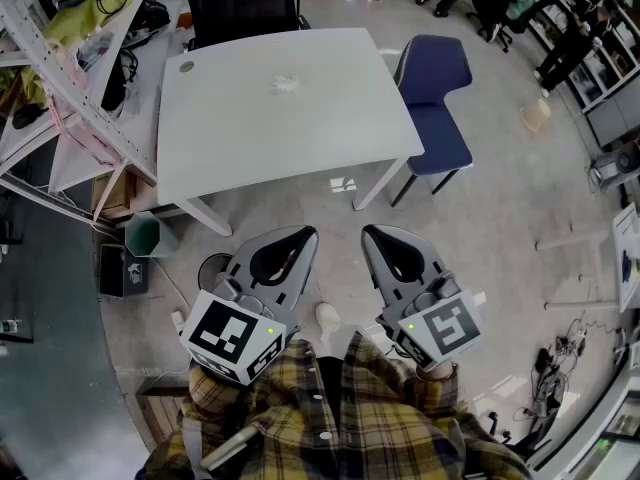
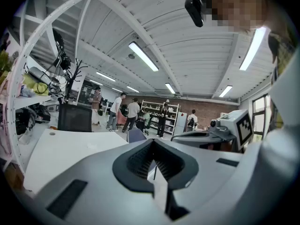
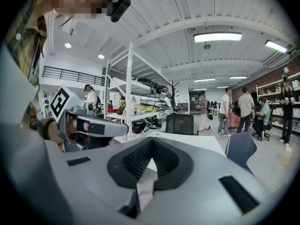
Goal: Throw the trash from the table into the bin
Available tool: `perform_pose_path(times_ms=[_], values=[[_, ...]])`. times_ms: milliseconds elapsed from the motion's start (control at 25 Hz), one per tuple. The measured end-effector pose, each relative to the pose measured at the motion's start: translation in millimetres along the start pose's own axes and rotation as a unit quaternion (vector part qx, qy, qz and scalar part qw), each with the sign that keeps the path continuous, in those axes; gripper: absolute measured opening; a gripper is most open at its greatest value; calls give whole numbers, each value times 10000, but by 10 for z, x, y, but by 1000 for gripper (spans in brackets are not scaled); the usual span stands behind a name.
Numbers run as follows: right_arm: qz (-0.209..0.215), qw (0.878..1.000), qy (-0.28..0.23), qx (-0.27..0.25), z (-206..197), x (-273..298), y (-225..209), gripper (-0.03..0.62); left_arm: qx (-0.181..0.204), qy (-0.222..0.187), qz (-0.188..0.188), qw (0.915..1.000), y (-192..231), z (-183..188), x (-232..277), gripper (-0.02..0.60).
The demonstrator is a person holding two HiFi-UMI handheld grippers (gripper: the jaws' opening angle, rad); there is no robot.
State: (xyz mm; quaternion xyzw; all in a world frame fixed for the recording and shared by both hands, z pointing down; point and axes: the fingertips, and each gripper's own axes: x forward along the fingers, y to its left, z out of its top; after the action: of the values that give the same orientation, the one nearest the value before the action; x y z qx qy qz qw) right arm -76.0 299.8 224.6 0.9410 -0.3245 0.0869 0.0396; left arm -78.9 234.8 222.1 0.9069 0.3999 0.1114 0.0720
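Observation:
A small crumpled white piece of trash lies on the white table, toward its far side. A green bin stands on the floor by the table's near left leg. Both grippers are held close to my body, short of the table and pointing at it. My left gripper is shut with nothing in it. Beside it, my right gripper is also shut and empty. In the left gripper view the jaws of the left gripper meet at the tip. The right gripper view shows the right gripper closed the same way.
A blue chair stands at the table's right side and a black chair at its far side. Metal shelving full of cables runs along the left. A black box sits beside the bin. People stand far off in the room.

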Motion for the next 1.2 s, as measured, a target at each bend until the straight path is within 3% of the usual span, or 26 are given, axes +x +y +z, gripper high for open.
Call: perform_pose_path(times_ms=[360, 840, 1200], values=[[181, 9998, -73, 63, -11, -102, -141, -2, 0, -24, 198, 9998, -110, 11, 138, 8], [647, 9979, -10, 35, -125, -367, -661, -2, 10, -31, 574, 9983, -531, -83, 621, 8], [799, 9966, 94, 194, -302, -9, -829, -2, -123, 42, 671, 9977, -199, -157, 848, 8]])
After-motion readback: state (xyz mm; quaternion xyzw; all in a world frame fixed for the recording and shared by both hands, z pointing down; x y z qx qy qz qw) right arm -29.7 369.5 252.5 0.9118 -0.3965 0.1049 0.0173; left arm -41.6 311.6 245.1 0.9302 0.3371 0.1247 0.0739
